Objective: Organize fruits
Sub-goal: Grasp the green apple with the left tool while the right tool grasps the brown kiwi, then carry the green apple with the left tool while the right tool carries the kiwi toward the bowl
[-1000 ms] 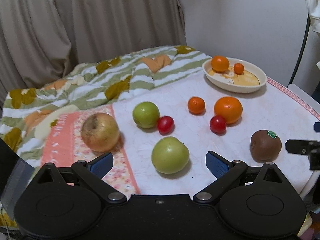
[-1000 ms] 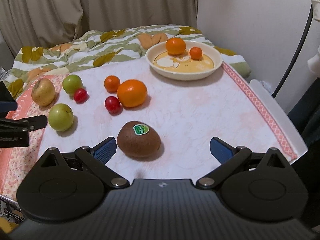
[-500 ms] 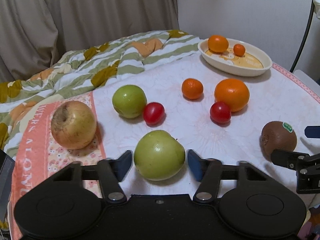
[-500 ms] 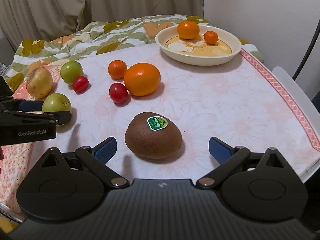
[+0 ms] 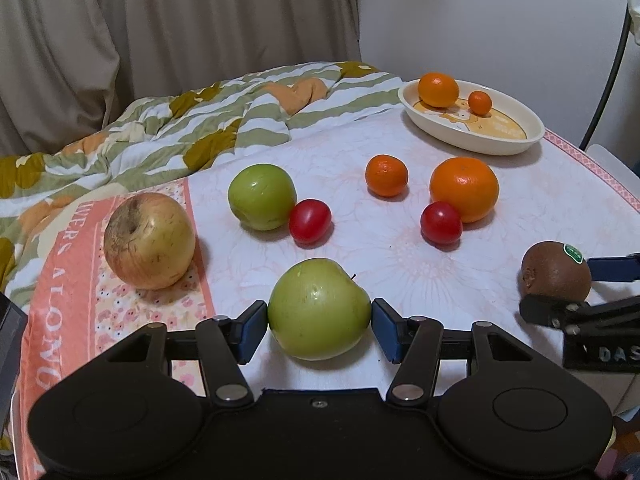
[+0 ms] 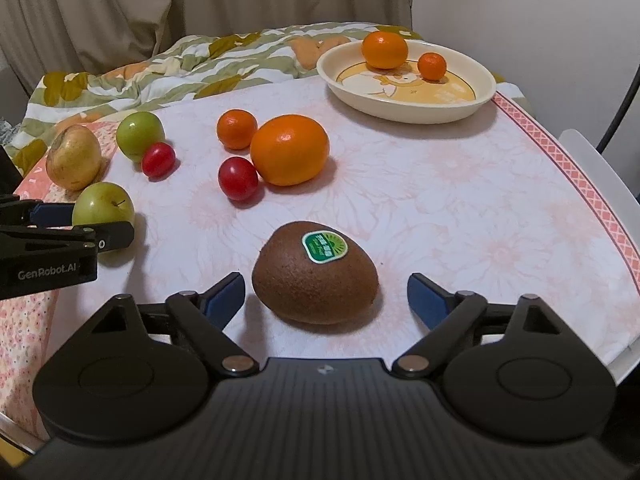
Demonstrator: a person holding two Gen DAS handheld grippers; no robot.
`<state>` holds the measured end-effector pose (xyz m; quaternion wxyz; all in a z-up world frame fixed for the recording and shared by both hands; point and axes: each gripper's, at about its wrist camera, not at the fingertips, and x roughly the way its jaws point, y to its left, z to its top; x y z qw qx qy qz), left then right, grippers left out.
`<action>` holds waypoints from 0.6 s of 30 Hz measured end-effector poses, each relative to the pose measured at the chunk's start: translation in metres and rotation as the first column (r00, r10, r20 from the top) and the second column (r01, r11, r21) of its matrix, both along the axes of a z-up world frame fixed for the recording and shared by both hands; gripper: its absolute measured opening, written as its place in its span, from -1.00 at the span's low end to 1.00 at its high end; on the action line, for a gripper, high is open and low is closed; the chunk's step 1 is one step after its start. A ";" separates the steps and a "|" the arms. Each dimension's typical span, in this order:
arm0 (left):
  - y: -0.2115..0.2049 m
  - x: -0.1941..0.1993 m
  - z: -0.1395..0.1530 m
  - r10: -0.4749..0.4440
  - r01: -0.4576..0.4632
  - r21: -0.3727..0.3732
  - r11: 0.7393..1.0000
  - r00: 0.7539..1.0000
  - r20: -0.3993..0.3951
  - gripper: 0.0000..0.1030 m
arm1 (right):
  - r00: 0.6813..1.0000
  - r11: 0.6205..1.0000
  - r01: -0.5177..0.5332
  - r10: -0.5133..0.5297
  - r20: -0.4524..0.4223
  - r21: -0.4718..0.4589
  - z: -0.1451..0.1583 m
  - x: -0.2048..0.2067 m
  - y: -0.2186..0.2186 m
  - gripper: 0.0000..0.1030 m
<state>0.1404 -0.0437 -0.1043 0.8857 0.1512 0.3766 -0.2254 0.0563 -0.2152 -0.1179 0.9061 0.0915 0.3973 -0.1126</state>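
Now your left gripper [image 5: 319, 317] clamps the green apple [image 5: 319, 309] on the worktop [image 6: 460, 200], nearer you than the bowl [image 6: 476, 98], your right gripper [image 6: 325, 293] closing around the kiwi [image 6: 316, 274], pads not yet touching it.

Even, soft indoor light from above; short soft shadows are cast on the surface [image 6: 460, 200] beneath each fruit. Small glare spots noted on the large orange [image 6: 289, 149]. Focus sharp; fisheye bending and dark vignetting at corners
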 end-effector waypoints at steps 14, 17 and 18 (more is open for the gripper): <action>0.009 -0.016 0.014 0.032 -0.032 -0.039 0.999 0.999 0.002 0.18 | 0.999 0.999 -0.032 0.032 0.031 0.003 0.011 0.001 0.005 0.55; 0.009 -0.020 0.022 0.035 -0.034 -0.052 0.998 0.999 0.008 0.18 | 0.998 0.999 -0.036 0.037 0.045 -0.003 0.019 -0.002 0.005 0.55; 0.009 -0.022 0.025 0.037 -0.036 -0.057 0.998 0.999 0.010 0.18 | 0.998 0.999 -0.038 0.039 0.052 -0.005 0.023 -0.003 0.004 0.55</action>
